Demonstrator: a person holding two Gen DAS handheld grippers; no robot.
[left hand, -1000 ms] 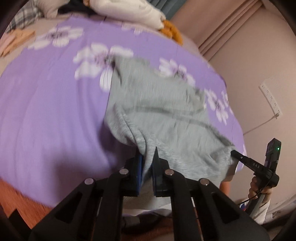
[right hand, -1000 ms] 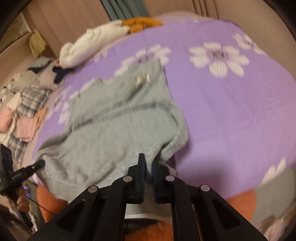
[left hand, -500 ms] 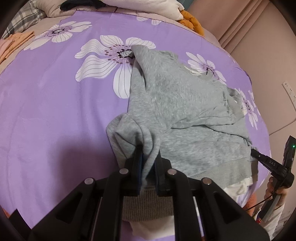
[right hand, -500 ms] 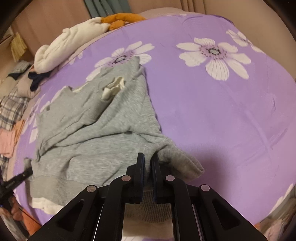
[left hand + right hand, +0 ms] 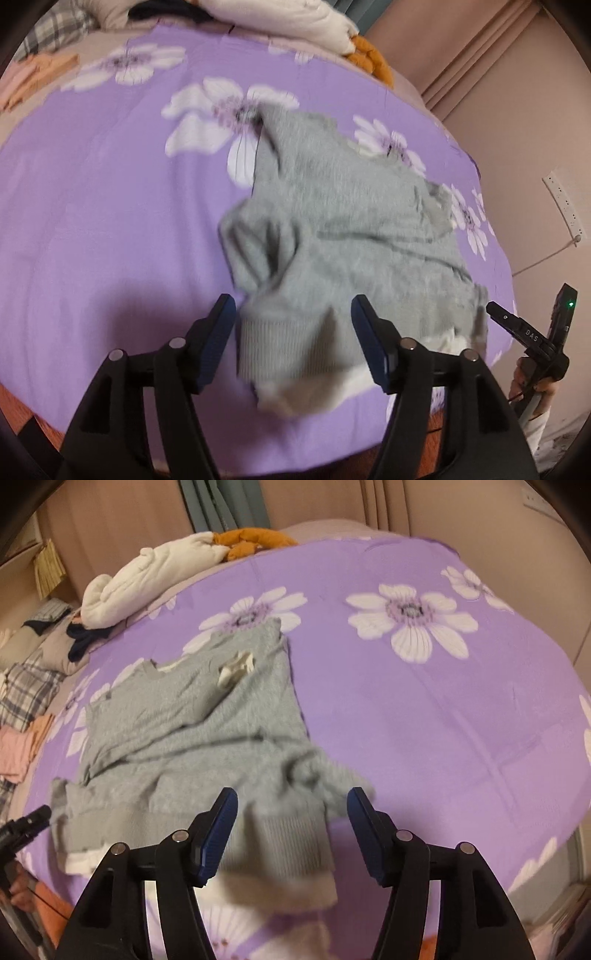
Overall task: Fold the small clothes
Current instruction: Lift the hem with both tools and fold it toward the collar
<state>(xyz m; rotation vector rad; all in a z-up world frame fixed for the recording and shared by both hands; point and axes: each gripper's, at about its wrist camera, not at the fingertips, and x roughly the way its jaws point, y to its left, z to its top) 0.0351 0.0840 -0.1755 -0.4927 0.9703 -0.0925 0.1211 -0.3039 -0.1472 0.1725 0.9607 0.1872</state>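
Lying on the bed: I see the grey sweater point(image 5: 354, 236) spread and rumpled on the purple flowered bedspread point(image 5: 92, 221), its ribbed hem at the near edge.
Hem: a white layer point(image 5: 280, 890) shows under the ribbing.
Left gripper point(image 5: 293, 325): my jaws are opening, hem cloth between them, pads clear of it.
Right gripper point(image 5: 291, 812): jaws opening too, ribbed hem between them, not pinched.
Far edge of the bed: a white bundle point(image 5: 147, 579) with orange cloth point(image 5: 255, 541) just beside it.
Side pile: plaid and pink clothes point(image 5: 22, 716), well apart from the sweater.
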